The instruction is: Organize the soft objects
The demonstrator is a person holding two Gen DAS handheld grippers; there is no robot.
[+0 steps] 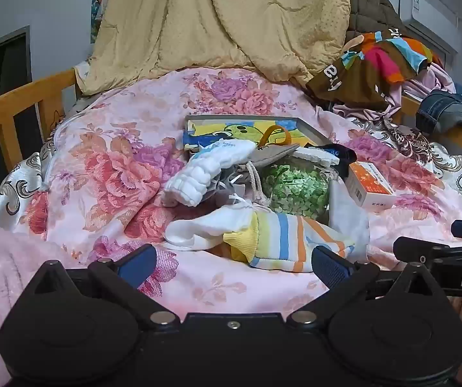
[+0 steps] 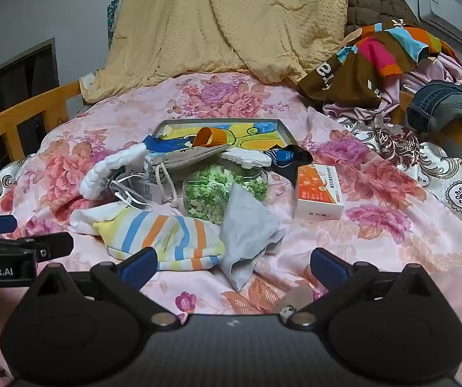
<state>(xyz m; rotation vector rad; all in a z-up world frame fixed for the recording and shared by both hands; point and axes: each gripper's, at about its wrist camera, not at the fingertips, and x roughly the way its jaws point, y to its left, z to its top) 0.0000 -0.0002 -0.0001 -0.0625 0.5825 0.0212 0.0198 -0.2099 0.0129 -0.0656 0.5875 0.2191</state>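
The striped sock [image 1: 282, 242], knitted in yellow, blue, orange and white bands, was seen lying on the pink floral bedspread [image 1: 108, 167] just beyond the left gripper [image 1: 232, 266], whose blue-padded jaws were spread wide with nothing between them. In the right wrist view the same sock [image 2: 166, 238] lay left of centre, its lower edge touching the left finger of the right gripper [image 2: 232, 266], which was likewise held open and empty. A crumpled grey cloth [image 2: 247, 235] was draped beside the sock, its tip reaching down between the right gripper's fingers. Behind these a ribbed white sock [image 1: 195, 177], a clear bag of green pieces [image 2: 221, 190], a beige drawstring pouch [image 2: 192, 158] and a rigid orange-and-white carton [image 2: 319, 193] were clustered before a shallow tray [image 2: 221, 122]. The grey cloth's full shape was shown only in the right wrist view; in the left one it was largely hidden.
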